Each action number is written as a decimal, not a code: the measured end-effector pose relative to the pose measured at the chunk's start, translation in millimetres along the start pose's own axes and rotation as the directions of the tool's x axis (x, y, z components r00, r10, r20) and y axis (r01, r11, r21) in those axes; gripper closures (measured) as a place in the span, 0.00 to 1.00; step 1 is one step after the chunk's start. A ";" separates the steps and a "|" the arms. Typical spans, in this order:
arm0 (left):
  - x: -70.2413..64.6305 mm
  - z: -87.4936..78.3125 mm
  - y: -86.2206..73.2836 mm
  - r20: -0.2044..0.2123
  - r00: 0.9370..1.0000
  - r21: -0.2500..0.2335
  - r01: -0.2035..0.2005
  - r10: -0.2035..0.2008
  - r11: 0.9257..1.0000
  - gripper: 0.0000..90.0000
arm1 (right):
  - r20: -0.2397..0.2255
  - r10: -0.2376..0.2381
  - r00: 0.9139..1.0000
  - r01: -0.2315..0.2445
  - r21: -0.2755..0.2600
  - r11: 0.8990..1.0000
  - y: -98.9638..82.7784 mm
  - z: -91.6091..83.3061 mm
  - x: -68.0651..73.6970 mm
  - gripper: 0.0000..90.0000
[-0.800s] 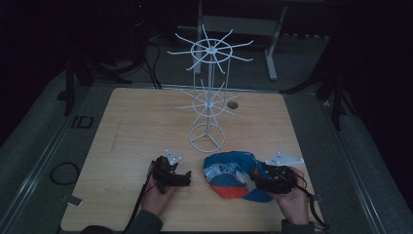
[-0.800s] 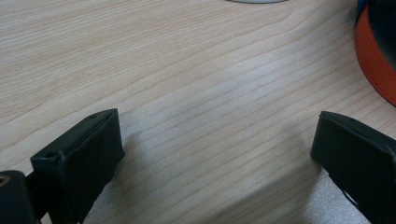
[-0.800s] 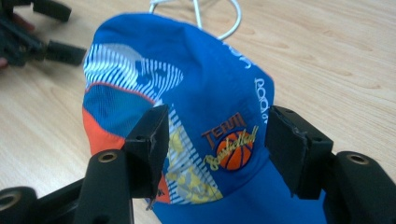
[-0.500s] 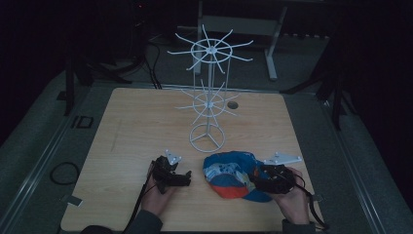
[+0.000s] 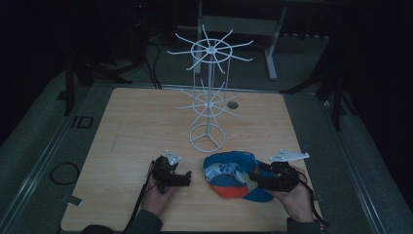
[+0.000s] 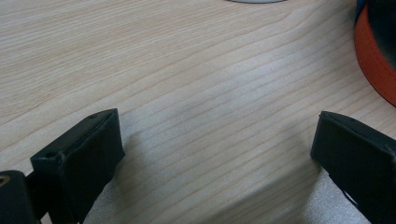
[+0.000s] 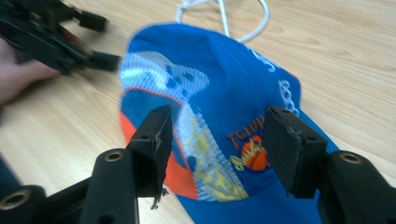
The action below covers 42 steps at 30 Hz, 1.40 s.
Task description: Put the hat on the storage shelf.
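The blue-and-orange baseball cap (image 7: 219, 140) is lying crown-up on the desk (image 5: 146, 126), near the white wire rack (image 5: 208, 97). Soft and light, it is probably best pinched at the stiffer brim. The right claw (image 7: 217, 135) is hovering half-open over it, gripping nothing; the left claw (image 6: 215, 154) is gaping empty.

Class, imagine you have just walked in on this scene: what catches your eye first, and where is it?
The bright blue and orange cap lies on the table's near edge, with the right gripper open just over it. Behind it stands a tall white wire rack with spokes. The left gripper rests open beside the cap.
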State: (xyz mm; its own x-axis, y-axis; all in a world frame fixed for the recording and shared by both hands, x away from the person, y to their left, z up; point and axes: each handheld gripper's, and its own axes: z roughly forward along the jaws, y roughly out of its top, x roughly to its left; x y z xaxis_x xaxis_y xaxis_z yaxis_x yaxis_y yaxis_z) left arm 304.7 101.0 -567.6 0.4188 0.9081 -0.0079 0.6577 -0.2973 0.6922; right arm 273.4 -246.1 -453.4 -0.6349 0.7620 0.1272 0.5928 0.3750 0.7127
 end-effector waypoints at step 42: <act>0.0 -0.4 0.1 0.003 1.000 0.004 -0.002 0.002 1.000 0.03 | -0.043 -0.213 0.976 0.217 0.158 0.963 58.2 24.8 -3.0 0.47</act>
State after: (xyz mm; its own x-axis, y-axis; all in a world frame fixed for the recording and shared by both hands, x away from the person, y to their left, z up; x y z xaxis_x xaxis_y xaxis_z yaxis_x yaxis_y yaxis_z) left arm 304.5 101.1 -567.3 0.4221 0.9065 -0.0083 0.6589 -0.3005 0.6895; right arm 322.0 -213.4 -429.4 -0.7673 0.6413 0.0018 0.5116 0.6103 0.6049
